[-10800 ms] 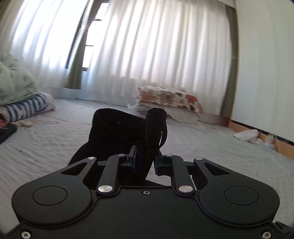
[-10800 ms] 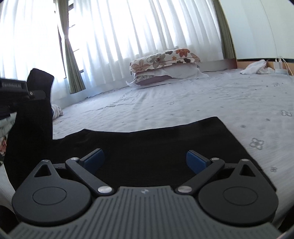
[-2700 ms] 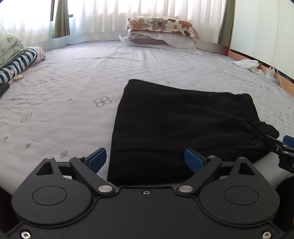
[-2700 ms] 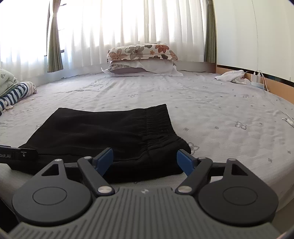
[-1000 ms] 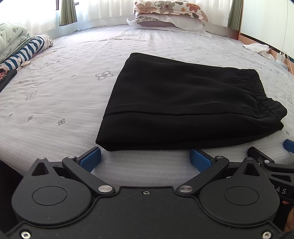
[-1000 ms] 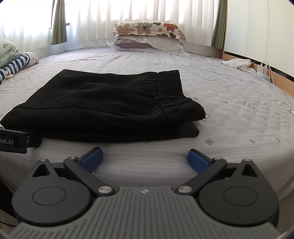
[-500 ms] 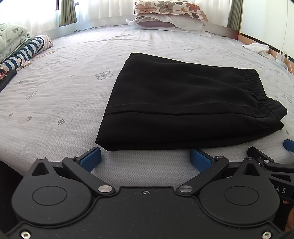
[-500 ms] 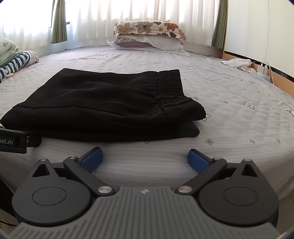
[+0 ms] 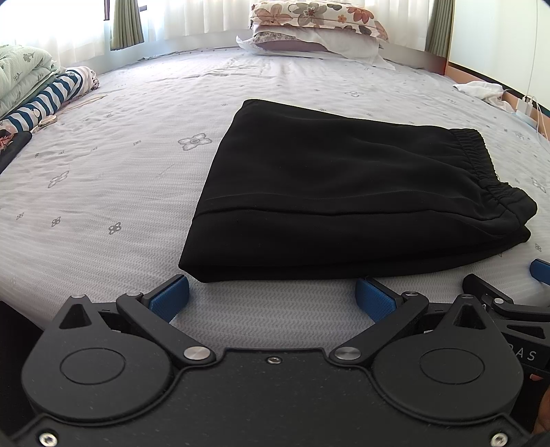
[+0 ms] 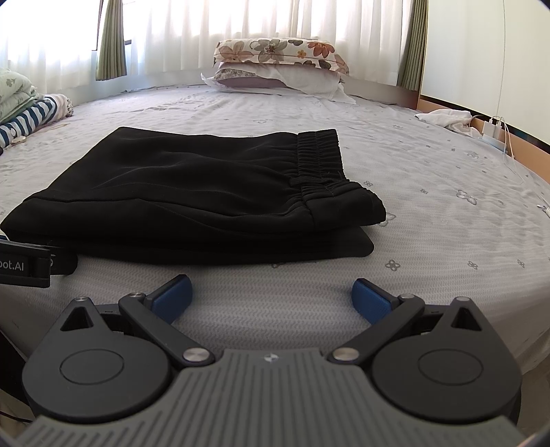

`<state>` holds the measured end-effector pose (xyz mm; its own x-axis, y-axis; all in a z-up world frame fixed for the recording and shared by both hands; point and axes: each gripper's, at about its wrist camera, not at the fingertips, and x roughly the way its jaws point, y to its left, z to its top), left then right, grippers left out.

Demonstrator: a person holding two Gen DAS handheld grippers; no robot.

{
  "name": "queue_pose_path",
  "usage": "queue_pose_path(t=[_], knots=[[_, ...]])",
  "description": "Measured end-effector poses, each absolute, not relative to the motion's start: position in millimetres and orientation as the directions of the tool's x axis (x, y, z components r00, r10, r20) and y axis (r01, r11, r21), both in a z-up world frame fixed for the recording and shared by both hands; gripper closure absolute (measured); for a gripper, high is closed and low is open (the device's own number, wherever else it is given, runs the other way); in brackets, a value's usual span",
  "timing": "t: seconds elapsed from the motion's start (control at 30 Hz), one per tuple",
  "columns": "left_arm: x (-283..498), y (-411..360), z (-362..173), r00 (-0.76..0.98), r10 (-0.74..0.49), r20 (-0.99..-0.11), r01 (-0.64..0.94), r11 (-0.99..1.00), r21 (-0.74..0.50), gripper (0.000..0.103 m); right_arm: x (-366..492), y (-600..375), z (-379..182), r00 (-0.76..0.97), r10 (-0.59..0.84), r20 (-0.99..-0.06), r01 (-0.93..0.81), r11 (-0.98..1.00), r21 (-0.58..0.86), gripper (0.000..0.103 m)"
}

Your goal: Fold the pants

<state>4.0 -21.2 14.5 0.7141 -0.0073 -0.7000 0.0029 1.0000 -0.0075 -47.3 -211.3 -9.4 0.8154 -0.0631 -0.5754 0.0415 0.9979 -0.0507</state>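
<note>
I see only a sliver of the right gripper [image 9: 541, 271] at the left camera's edge; the folded layers hide the legs of the pants [image 9: 343, 192]. The bed [image 9: 103, 165], in a grey flower-print sheet, fills both views; stacked pillows [image 10: 278, 65] lie before curtains [image 10: 240, 27], folded bedding [image 9: 31, 89] at far left. The pants lie folded flat mid-bed, long axis left to right, elastic waistband toward my right. The left gripper [image 9: 271, 297] is spread wide and empty, as is the right, each just short of the pants' near edge.
</note>
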Motion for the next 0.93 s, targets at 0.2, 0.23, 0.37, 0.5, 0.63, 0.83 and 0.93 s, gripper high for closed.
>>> queue_pose_path(t=[0.2, 0.23, 0.37, 0.5, 0.63, 0.83, 0.93], knots=[[4.0, -21.2, 14.4, 0.715, -0.007, -0.699, 0.003, 1.0, -0.007, 0.0, -47.3, -211.2, -9.4, 0.815, -0.063, -0.576, 0.041, 0.998, -0.051, 0.0], [4.0, -21.3, 14.4, 0.714, -0.007, -0.7, 0.003, 1.0, -0.007, 0.0, -47.3, -211.2, -9.4, 0.815, -0.063, -0.575, 0.041, 0.998, -0.051, 0.0], [3.9, -21.3, 14.3, 0.714, -0.007, -0.7, 0.003, 1.0, -0.007, 0.0, -47.1, -211.6, -9.2, 0.815, -0.061, -0.576, 0.037, 0.998, -0.053, 0.0], [3.9, -21.4, 14.2, 0.715, -0.007, -0.699, 0.003, 1.0, -0.007, 0.0, -47.2, -212.5, -8.8, 0.815, -0.057, -0.577, 0.032, 0.998, -0.053, 0.0], [4.1, -21.3, 14.2, 0.715, -0.007, -0.7, 0.003, 1.0, -0.007, 0.0, -47.2, -212.3, -8.8, 0.815, -0.057, -0.577, 0.032, 0.998, -0.054, 0.0], [3.1, -21.4, 14.5, 0.719, -0.008, -0.695, 0.005, 1.0, -0.006, 0.0, -47.2, -213.4, -8.3, 0.815, -0.055, -0.576, 0.028, 0.998, -0.054, 0.0], [0.2, -21.4, 16.0, 0.73, -0.014, -0.683, 0.017, 1.0, -0.003, 0.0, -48.0, -213.4, -7.2, 0.82, -0.057, -0.569, 0.03, 0.998, -0.056, 0.0]])
